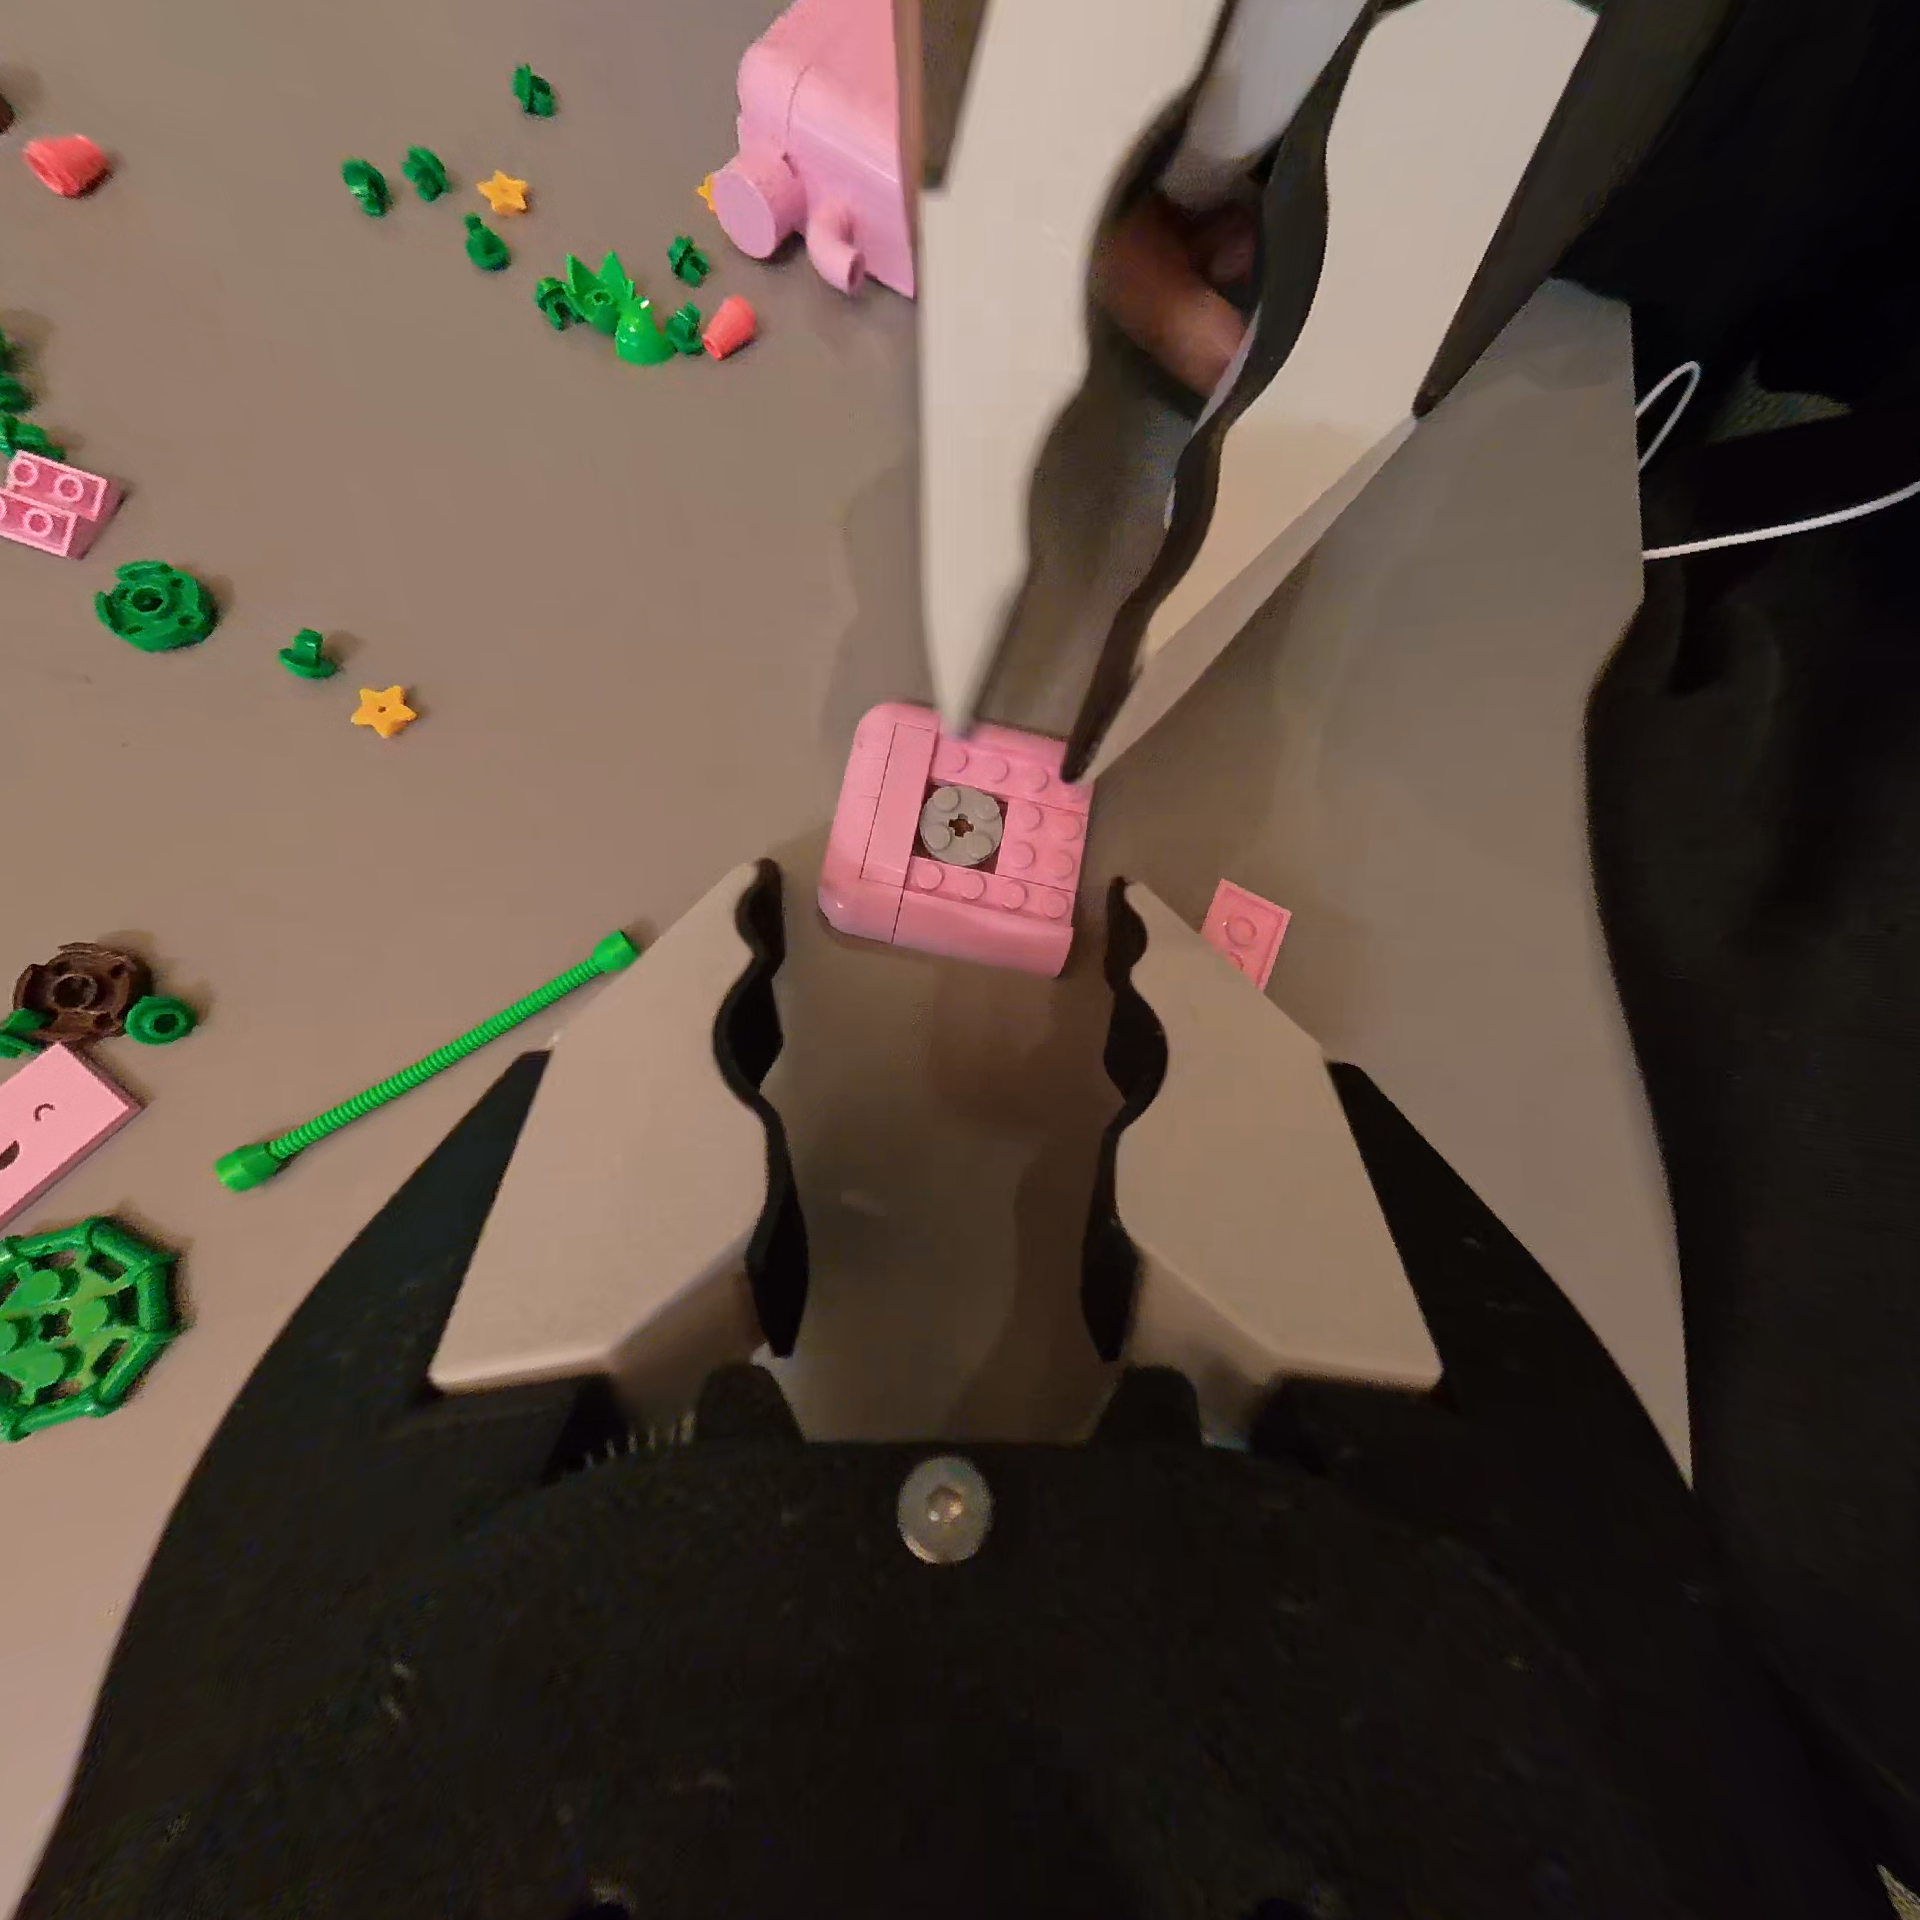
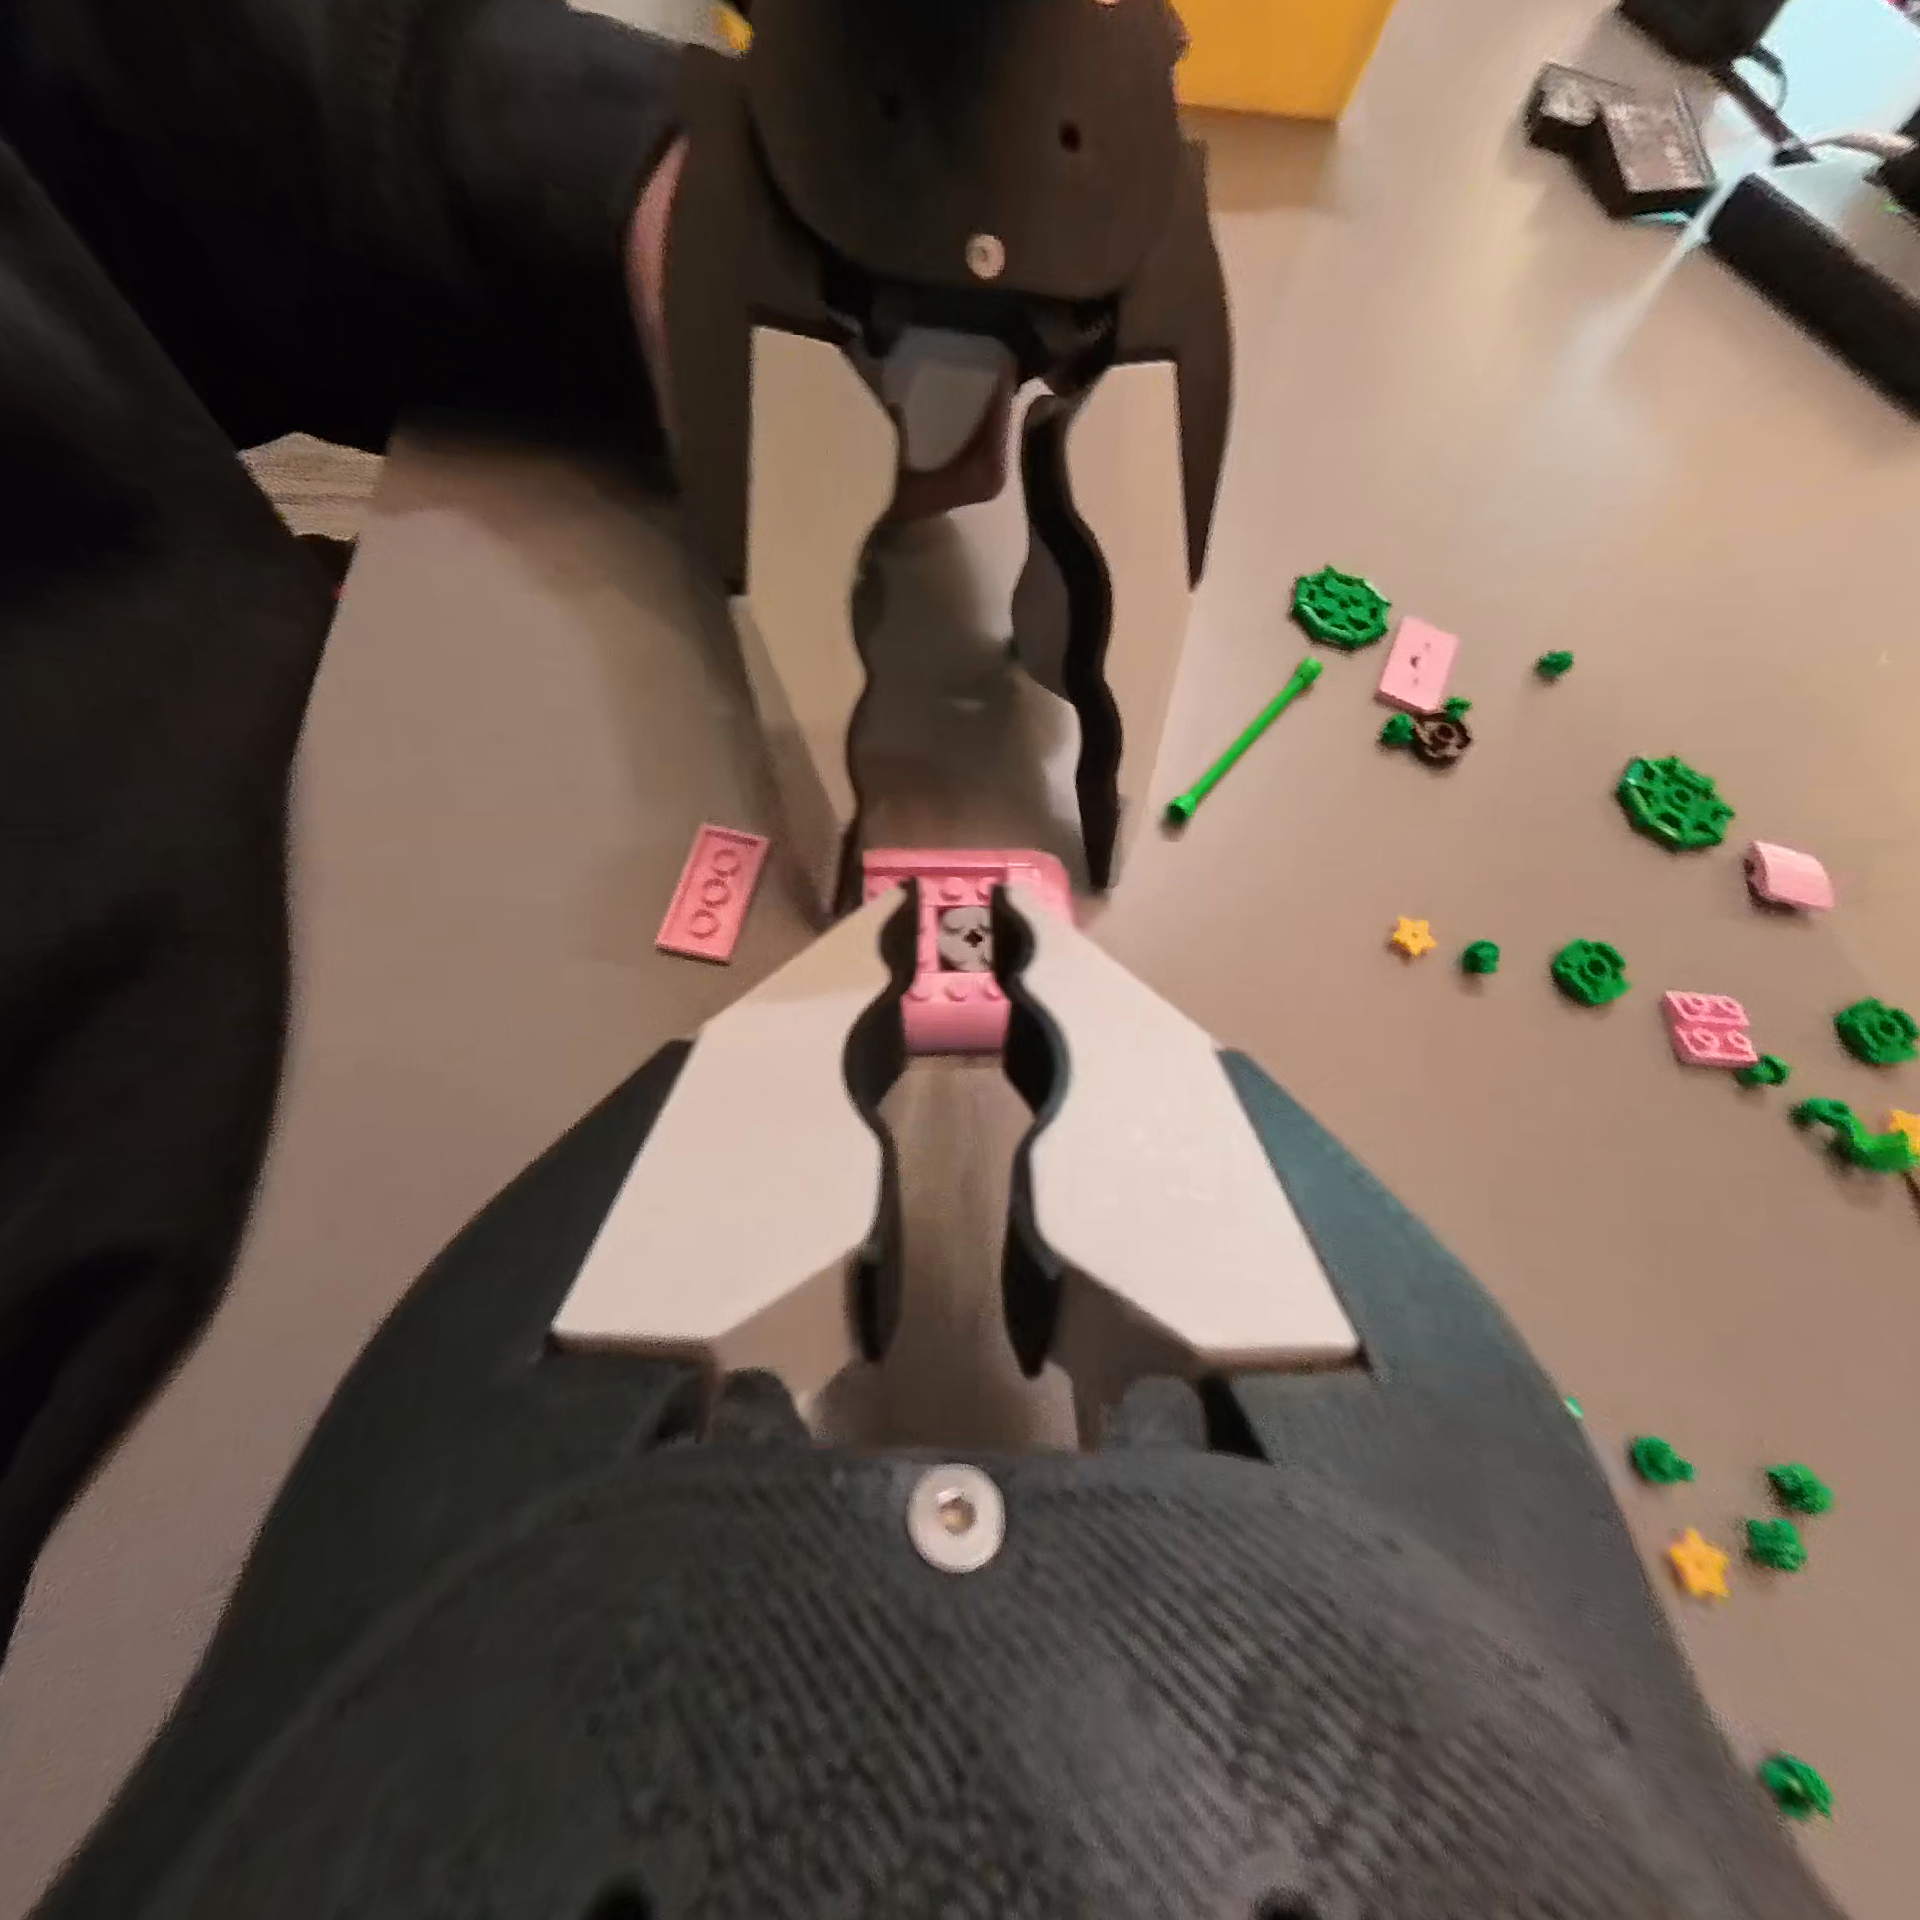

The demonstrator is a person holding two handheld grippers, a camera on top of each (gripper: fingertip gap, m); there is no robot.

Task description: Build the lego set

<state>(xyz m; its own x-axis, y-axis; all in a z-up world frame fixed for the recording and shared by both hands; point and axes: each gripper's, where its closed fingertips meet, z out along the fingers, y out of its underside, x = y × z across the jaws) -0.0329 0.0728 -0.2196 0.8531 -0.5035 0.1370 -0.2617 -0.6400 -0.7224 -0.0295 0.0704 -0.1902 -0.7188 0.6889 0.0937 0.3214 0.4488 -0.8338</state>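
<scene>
My left gripper (image 1: 940,894) has its fingers spread, empty, just short of the pink block (image 1: 956,840) mid-frame on the bench (image 1: 582,623). My right gripper (image 2: 951,909) reaches over the block, fingers narrowly parted, gripping nothing I can see. A pink plate (image 2: 715,896) lies beside it; green bits (image 1: 613,301) and a green rod (image 1: 426,1060) scatter left.

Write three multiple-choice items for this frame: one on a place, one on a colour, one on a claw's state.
1. Where does the loose pink plate lie?
A. On the table beside the pink block
B. On top of the block
C. In a claw

2. What colour is the round piece at the centre of the pink block?
A. Green
B. Grey
C. Yellow

3. How is the left claw?
A. Shut on the green rod
B. Open, empty, just short of the block
C. Shut on the block

Key: 1 A, it lies flat beside the block; 2 B, a grey studded disc; 3 B, its fingers are spread and empty.
</scene>
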